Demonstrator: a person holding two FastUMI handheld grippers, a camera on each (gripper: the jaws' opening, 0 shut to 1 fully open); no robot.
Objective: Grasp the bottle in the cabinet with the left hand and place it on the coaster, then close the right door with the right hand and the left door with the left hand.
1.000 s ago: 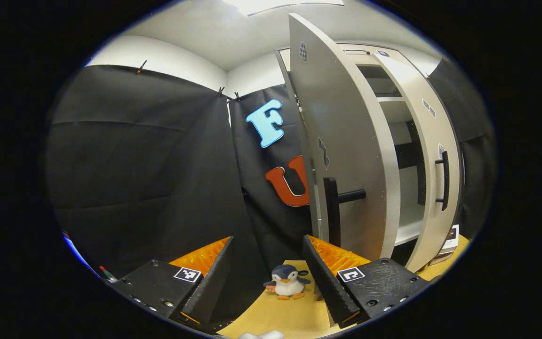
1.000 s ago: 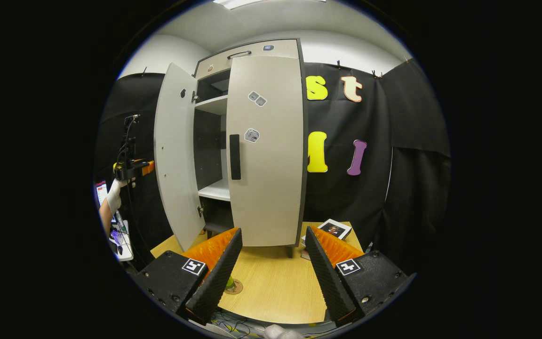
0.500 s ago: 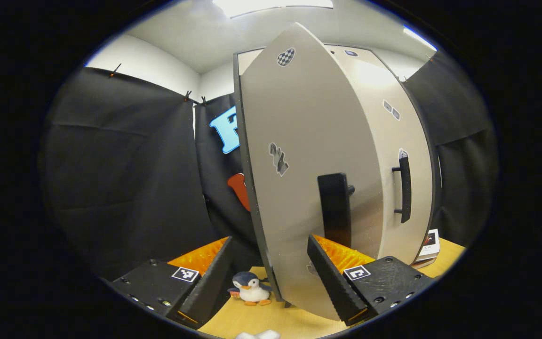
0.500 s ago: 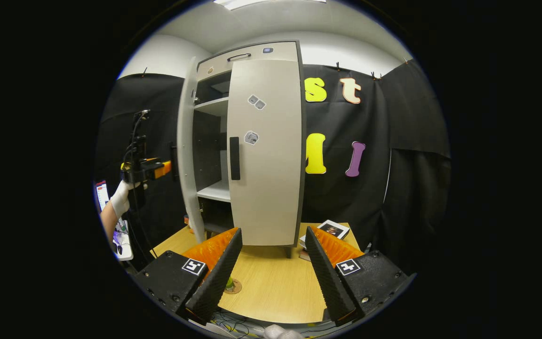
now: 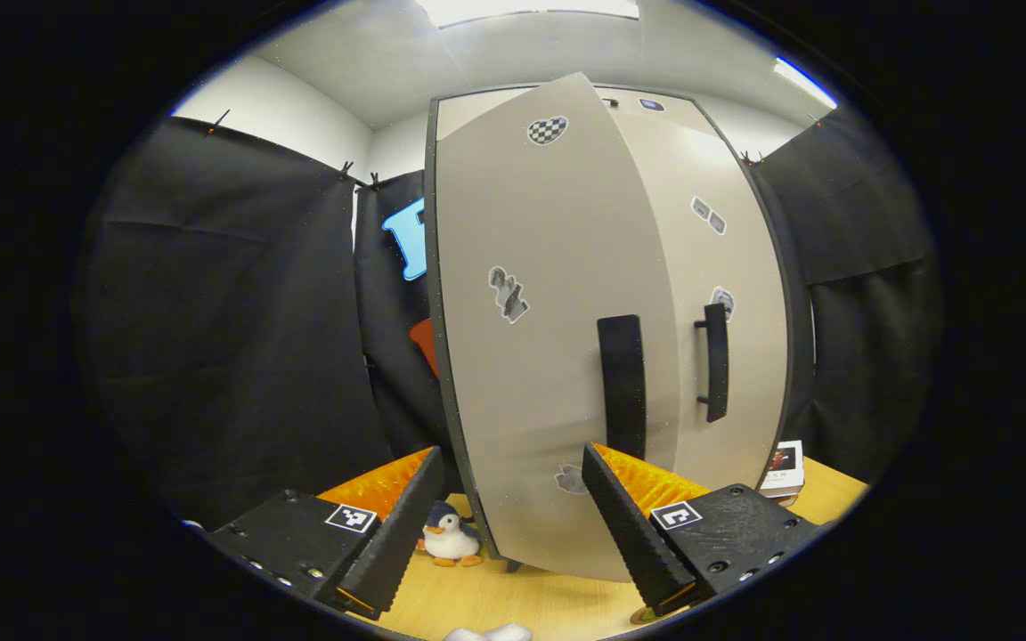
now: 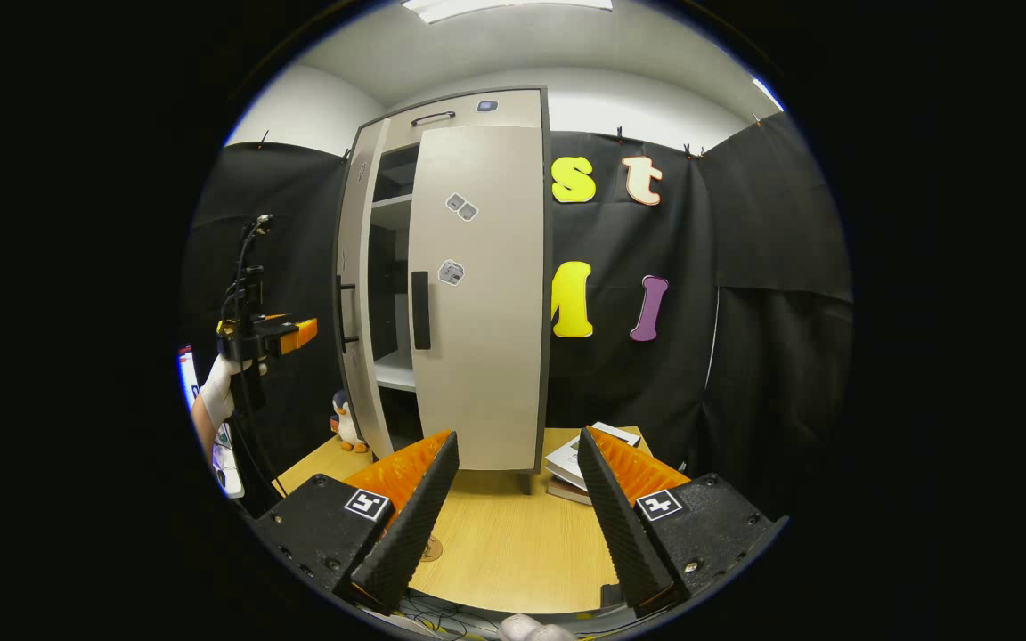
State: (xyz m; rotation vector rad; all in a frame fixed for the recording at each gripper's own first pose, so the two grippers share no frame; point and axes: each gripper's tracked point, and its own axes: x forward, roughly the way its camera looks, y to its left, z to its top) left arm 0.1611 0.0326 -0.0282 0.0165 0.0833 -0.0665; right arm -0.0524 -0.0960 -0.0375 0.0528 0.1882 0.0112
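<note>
Our left gripper [image 5: 508, 525] has its jaws released and empty, right in front of the left door [image 5: 549, 338], which now hangs nearly closed after swinging in from wide open a second ago. We judge a final push comes next. Our right gripper [image 6: 513, 521] is also released; the right door [image 6: 482, 303] looks closed. The coaster [image 6: 430, 549] lies on the surface; the bottle is perhaps hidden behind a jaw.

Right door [image 6: 482, 303] sits flush shut, tall, beige, black handle. Left door [image 6: 354, 294] hangs nearly closed, a narrow gap showing shelves. Coaster [image 6: 430, 548] lies flat on the surface.
</note>
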